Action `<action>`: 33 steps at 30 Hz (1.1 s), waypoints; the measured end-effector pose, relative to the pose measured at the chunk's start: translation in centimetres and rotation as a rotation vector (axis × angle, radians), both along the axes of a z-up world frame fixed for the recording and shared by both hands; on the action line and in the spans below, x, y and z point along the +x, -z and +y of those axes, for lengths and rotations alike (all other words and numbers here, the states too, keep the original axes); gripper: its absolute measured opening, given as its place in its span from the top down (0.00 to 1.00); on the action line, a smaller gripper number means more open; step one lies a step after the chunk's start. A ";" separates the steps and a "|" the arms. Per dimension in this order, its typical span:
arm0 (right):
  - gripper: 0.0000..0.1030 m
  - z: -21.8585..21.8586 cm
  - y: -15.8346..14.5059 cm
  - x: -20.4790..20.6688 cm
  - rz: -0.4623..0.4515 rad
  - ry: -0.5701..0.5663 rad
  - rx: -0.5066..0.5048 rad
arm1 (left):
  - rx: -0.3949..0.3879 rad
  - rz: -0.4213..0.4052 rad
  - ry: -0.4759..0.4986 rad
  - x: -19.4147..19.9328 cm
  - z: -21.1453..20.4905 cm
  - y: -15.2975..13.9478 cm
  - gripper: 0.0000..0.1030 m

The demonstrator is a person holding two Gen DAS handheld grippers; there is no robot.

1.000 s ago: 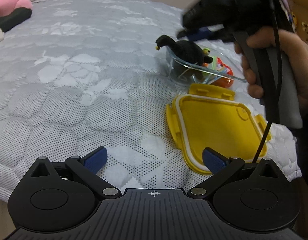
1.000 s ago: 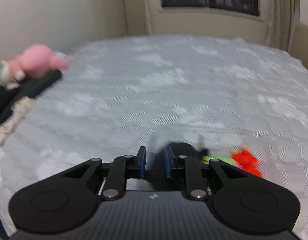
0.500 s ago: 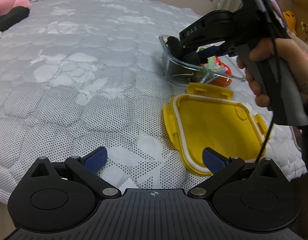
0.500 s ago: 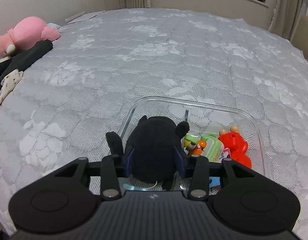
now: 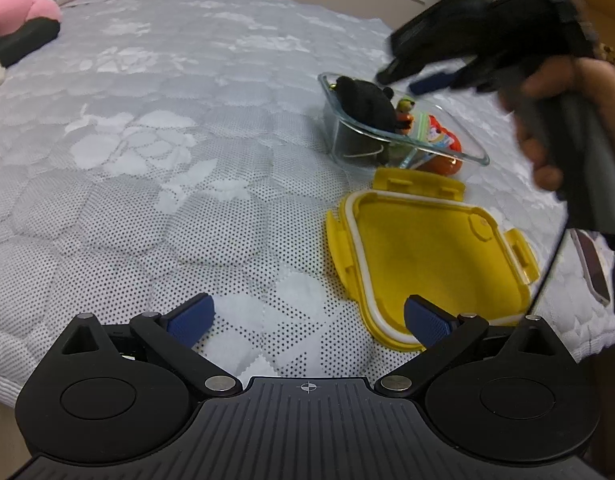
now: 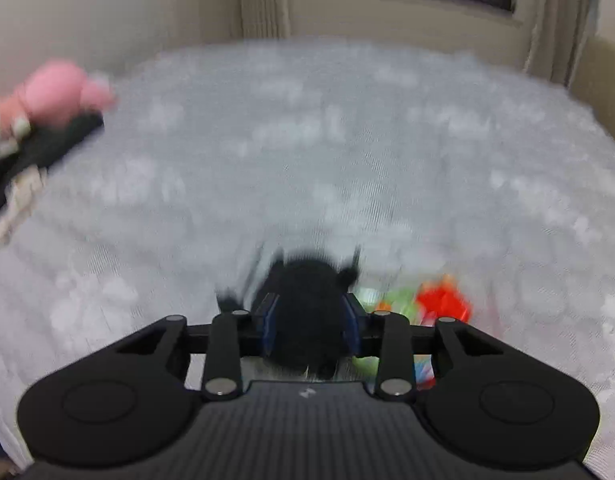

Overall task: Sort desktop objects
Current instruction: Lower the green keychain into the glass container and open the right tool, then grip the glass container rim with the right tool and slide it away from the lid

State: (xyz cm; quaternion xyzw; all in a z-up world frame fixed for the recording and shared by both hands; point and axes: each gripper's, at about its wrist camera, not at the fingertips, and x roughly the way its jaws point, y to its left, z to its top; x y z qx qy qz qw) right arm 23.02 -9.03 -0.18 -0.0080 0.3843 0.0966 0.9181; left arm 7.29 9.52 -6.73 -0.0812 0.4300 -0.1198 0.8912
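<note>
Sitting in the near-left corner of the glass container [image 5: 403, 136]: the black plush toy [image 5: 365, 102], as seen from the left wrist view. It rests inside, partly above the rim. Beside it in the same container are a small orange and black figure [image 5: 405, 114], a green-edged item and a red toy [image 5: 443, 142] pressed against the far wall.

Right gripper [image 5: 429, 80] is above the container, tips over the plush, clear of it in the left wrist view. That view is motion-blurred, only one blue pad visible. In the right wrist view the right gripper [image 6: 310, 318] has its blue pads apart with the plush toy [image 6: 307, 300] filling the gap between them; heavy blur, so contact cannot be told. Jaws read as spread, not pressed on the toy. The person's right hand [image 5: 563, 120] grips the handle.

Left gripper [image 5: 307, 316] is spread wide, pinching nothing. It hangs low over the white quilted bed cover [image 5: 167, 140]; its right pad [image 5: 425, 320] overlaps the near edge of the yellow lid [image 5: 427, 252]. Lid lies inner side up on the cover, just in front of the container, white seal ring showing, latches flipped out.

Pink plush [image 5: 17, 4] and a dark item sit at the far left edge, well apart from the container. Pink plush [image 6: 63, 90] shows blurred in the right wrist view as well.
</note>
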 end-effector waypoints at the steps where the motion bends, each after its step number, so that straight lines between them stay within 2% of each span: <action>1: 0.71 -0.1 -0.7 -0.4 -0.036 -0.003 0.007 | -0.001 0.001 -0.001 0.0 0.1 0.0 0.00; 3: 0.75 0.4 -1.5 -1.0 -0.080 -0.032 0.012 | -0.002 0.003 -0.004 0.1 0.2 0.1 0.00; 6: 0.79 2.2 -1.1 -1.6 -0.089 -0.145 0.010 | -0.004 0.005 -0.008 0.1 0.3 0.2 0.00; 7: 0.80 3.0 -0.7 -1.5 -0.081 -0.162 -0.023 | -0.004 0.006 -0.010 0.1 0.4 0.2 0.00; 10: 0.84 4.6 0.9 -0.4 -0.046 -0.151 -0.114 | -0.006 0.009 -0.014 0.2 0.5 0.3 0.00; 13: 0.84 3.6 2.0 1.4 0.022 -0.126 -0.089 | -0.008 0.012 -0.018 0.3 0.7 0.4 0.00; 14: 0.86 3.1 2.4 1.9 0.054 -0.122 -0.070 | -0.009 0.013 -0.019 0.3 0.7 0.4 0.00; 18: 0.98 1.8 2.8 2.6 0.089 -0.099 -0.025 | -0.013 0.028 -0.024 0.7 0.7 0.8 0.00; 20: 0.98 2.0 3.3 2.8 0.095 -0.097 -0.036 | -0.008 0.027 -0.017 0.7 0.5 0.8 0.00; 25: 0.97 3.9 3.9 1.8 0.035 -0.143 -0.168 | -0.005 0.025 -0.008 0.5 0.1 0.8 0.00; 28: 0.93 3.1 2.3 2.2 0.043 -0.173 -0.150 | -0.004 0.016 -0.002 0.1 0.3 0.6 0.00; 29: 0.84 2.4 1.6 2.1 0.031 -0.148 -0.124 | -0.007 0.014 -0.006 0.1 0.4 0.6 0.00; 31: 0.77 1.2 0.5 1.9 0.017 -0.108 -0.082 | -0.016 0.014 -0.018 0.3 0.7 0.6 0.00; 33: 0.78 0.7 1.0 2.2 0.083 -0.099 -0.063 | -0.025 0.019 -0.022 0.6 0.6 0.6 0.00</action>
